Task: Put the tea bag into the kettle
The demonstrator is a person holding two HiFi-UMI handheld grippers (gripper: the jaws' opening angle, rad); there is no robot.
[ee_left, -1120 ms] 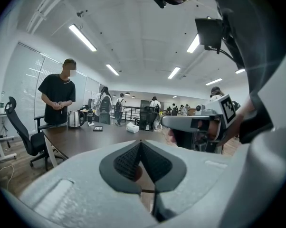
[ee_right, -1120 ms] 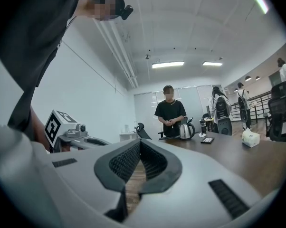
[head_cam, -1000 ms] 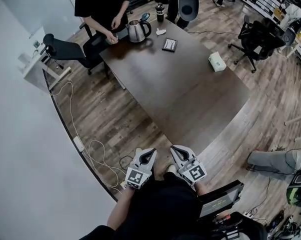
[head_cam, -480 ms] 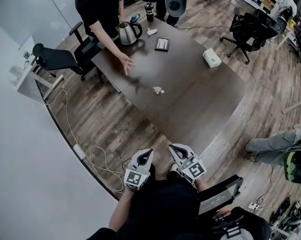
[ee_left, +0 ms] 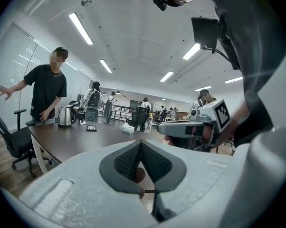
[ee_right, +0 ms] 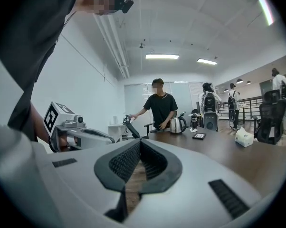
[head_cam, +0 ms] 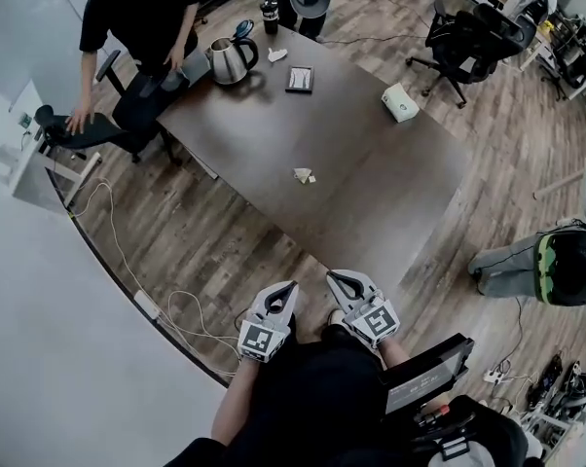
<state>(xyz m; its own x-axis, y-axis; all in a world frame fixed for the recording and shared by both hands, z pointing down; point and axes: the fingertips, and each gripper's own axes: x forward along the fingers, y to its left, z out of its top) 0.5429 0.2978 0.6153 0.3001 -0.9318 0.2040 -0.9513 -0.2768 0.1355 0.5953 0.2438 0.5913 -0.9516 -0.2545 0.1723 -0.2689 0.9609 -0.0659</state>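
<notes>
You hold your left tool [head_cam: 289, 290] and right tool [head_cam: 336, 280] pressed together and empty near your body, apparently not yet reaching, while the tea bag [head_cam: 303, 174] lies mid-way across the desk [head_cam: 390, 197], well apart from the kettle [head_cam: 227, 60] at its far left corner.

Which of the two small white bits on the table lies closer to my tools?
The tea bag, lying alone mid-table. The other white scrap sits at the far end, beside the kettle.
</notes>
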